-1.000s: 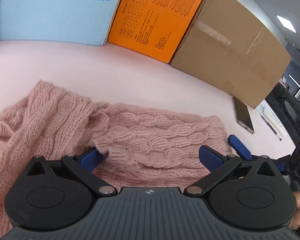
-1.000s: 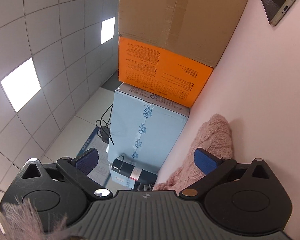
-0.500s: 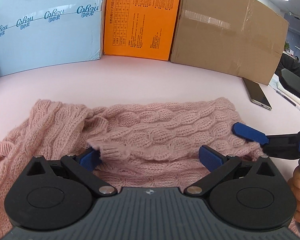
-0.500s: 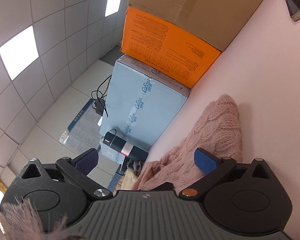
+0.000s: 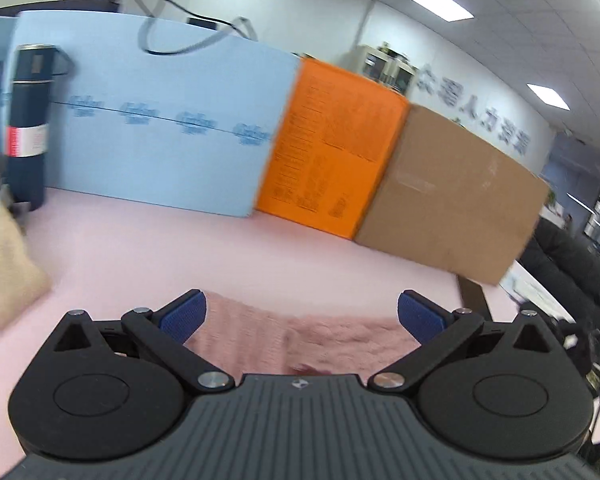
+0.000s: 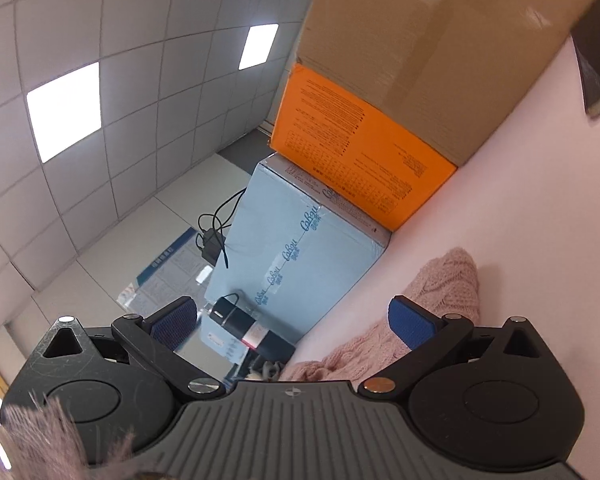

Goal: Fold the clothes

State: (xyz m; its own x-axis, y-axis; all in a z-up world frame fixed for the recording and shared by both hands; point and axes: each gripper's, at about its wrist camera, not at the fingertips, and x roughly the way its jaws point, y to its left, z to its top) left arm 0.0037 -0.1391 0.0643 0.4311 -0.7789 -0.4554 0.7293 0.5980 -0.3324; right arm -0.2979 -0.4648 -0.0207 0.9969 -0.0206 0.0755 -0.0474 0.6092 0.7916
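A pink cable-knit sweater (image 5: 300, 340) lies on the pink table (image 5: 180, 248), its far edge showing between and below my left gripper's fingers. My left gripper (image 5: 302, 316) is open, raised above the sweater, with nothing between its blue pads. In the right wrist view the same sweater (image 6: 432, 308) lies bunched on the table (image 6: 520, 220), just beyond my right gripper's right pad (image 6: 410, 326). My right gripper (image 6: 292, 324) is open and rolled on its side, holding nothing.
A light blue box (image 5: 172, 132), an orange box (image 5: 332, 152) and a brown cardboard box (image 5: 452, 200) line the table's far edge. A dark flask (image 5: 26, 128) and a beige folded cloth (image 5: 4, 260) sit at the left. A phone (image 6: 596, 64) lies near the brown box.
My left gripper has let the sweater's cuff go, lifted and tilted up, so more of the boxes and room shows. The right gripper has drawn back slightly and stays open.
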